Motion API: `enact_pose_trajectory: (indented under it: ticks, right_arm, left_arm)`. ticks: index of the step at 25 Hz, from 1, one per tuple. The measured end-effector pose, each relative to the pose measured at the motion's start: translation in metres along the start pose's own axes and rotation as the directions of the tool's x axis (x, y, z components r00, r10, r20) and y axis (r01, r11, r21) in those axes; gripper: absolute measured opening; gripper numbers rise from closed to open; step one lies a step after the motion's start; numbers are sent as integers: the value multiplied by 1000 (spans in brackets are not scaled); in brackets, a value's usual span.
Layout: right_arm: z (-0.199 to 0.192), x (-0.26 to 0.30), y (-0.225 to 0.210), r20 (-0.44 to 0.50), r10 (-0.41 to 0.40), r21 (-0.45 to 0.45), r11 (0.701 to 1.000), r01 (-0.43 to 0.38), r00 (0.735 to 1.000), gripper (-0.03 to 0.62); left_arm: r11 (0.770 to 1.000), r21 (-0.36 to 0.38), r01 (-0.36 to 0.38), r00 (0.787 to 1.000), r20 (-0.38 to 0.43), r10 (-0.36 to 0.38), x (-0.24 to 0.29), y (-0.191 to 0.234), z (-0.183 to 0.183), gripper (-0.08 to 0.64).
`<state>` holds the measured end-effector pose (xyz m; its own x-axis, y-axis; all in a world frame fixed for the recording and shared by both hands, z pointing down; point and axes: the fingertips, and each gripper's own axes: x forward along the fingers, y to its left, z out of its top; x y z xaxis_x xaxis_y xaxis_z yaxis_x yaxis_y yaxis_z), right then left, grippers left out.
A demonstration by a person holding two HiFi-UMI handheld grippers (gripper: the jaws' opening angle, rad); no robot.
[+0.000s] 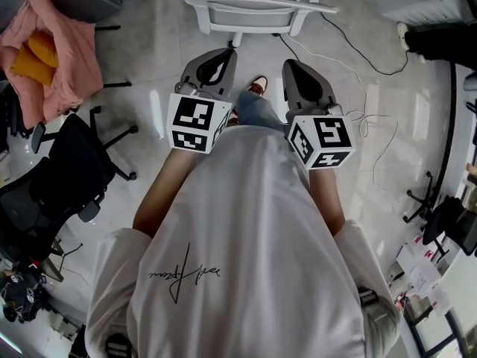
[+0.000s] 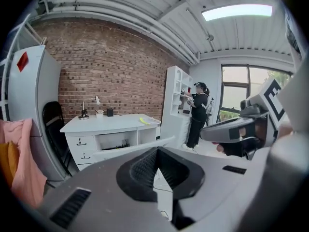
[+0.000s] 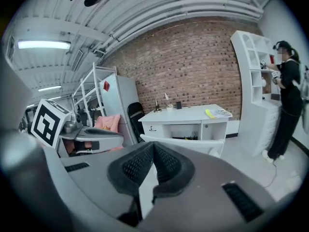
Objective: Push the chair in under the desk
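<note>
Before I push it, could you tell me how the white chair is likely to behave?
The white chair looks slim-framed and light, so probably glides on the glossy floor. Pushed off-centre, it may swivel. The cable beside it might snag.

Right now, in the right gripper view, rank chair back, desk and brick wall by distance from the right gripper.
1. Chair back: white rail just ahead of the right gripper, low centre.
2. Desk: beyond it, centre.
3. Brick wall: farthest, behind both.
</note>
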<state>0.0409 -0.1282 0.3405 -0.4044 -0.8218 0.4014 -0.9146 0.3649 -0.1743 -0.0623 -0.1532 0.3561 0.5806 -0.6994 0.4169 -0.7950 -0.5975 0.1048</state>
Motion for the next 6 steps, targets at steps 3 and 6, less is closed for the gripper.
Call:
enact_pose_trajectory:
  ticks: [3,6]
  right_arm:
    - [4,-12,12,12,-13,13,1000,13,1000,26]
    - [7,-24,22,23,-23,47,999,22,999,26]
  left_arm:
    - [1000,-28,-2,1000,21,3,-9,-9,6,5]
    - [999,-44,-11,999,36,12,-17,-17,12,5]
